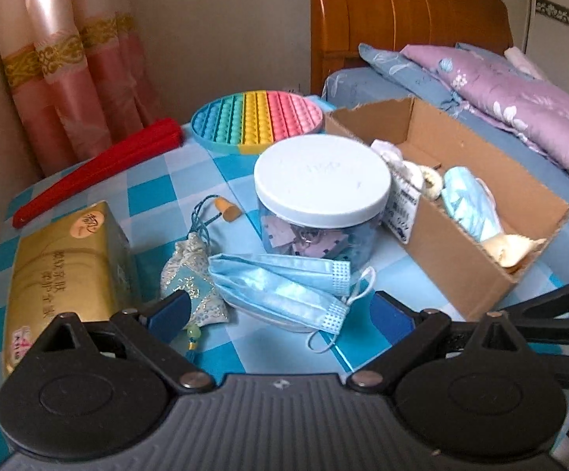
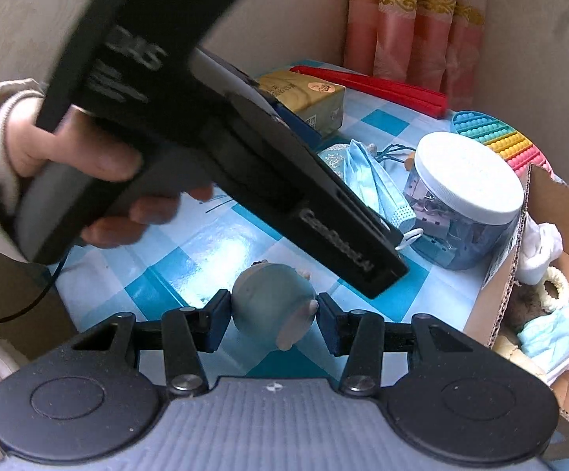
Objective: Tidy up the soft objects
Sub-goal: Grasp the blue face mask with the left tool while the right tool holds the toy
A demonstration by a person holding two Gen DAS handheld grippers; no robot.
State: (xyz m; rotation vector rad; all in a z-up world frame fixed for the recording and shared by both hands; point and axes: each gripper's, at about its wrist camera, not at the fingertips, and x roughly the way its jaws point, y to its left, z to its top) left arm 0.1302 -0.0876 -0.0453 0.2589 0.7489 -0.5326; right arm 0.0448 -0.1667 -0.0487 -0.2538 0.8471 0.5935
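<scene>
1. Left gripper (image 1: 280, 310): fingers spread wide, holding nothing, low in the left wrist view; the left finger (image 1: 170, 308) overlaps the brocade sachet (image 1: 192, 274).
2. Face masks (image 1: 284, 282): two pale blue masks, lying overlapped between the spread fingers, at the foot of the jar.
3. Clear jar (image 1: 319, 204) with white lid: centre of frame, directly behind the masks, touching the cardboard box (image 1: 461, 251) at right.
4. Cardboard box: holds a folded blue mask (image 1: 469, 204), white and cream soft items.
5. Gold tissue pack (image 1: 64, 271): lower left, beside the sachet.
6. Orange earplug (image 1: 227, 210), red folded fan (image 1: 99, 168), rainbow pop-it (image 1: 257, 121): farther back on the checked bench (image 1: 158, 196).
7. Right gripper (image 2: 274, 312): fingers closed against a grey-blue round soft toy (image 2: 272, 302), lower centre of the right wrist view.
8. Left hand (image 2: 88, 168) and its black gripper body cross the upper left, hiding much of the bench.
9. Bed (image 1: 520, 90) with floral bedding: upper right.
</scene>
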